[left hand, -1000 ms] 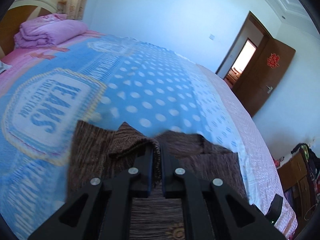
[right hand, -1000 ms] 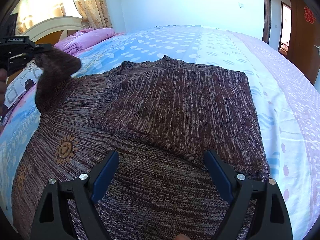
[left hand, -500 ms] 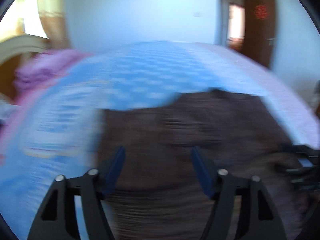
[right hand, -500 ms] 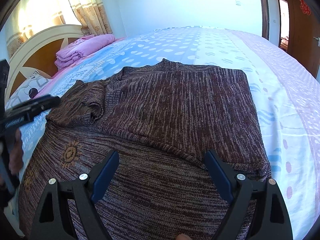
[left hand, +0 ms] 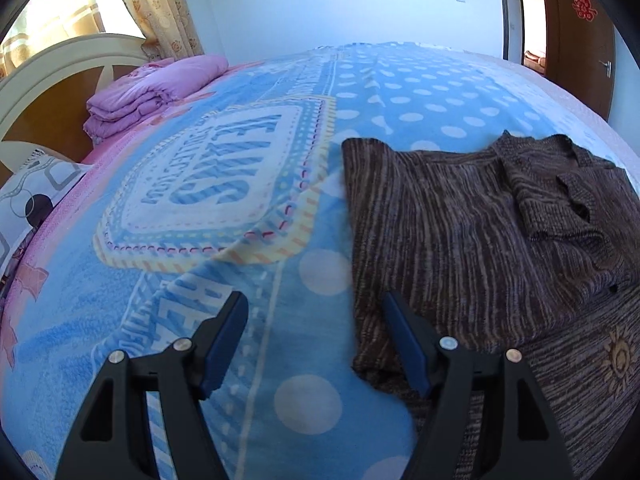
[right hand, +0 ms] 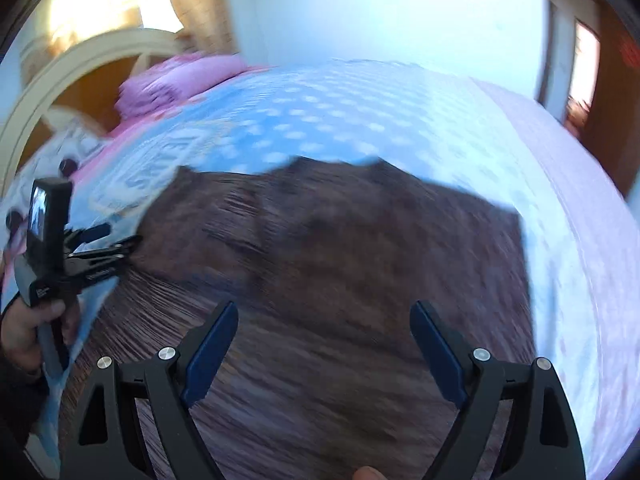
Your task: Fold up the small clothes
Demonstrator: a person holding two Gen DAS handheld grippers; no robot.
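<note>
Now the left tongs are opening, empty, at the brown knit sweater's edge on the bed — right tongs gape wide, holding nothing

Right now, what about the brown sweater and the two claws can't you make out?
- Sweater hem: left wrist view, cut off by the bottom edge and the left claw, whose jaws are opening with nothing gripped.
- Sweater knit and folds: right wrist view, motion blur.
- Sweater under the open right claw: hidden by its frame.

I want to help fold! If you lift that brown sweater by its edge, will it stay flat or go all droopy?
Probably droopy: the brown sweater is soft knit, and its folded sleeve already lies rumpled. It likely drags rather than slides on the fuzzy blanket.
</note>
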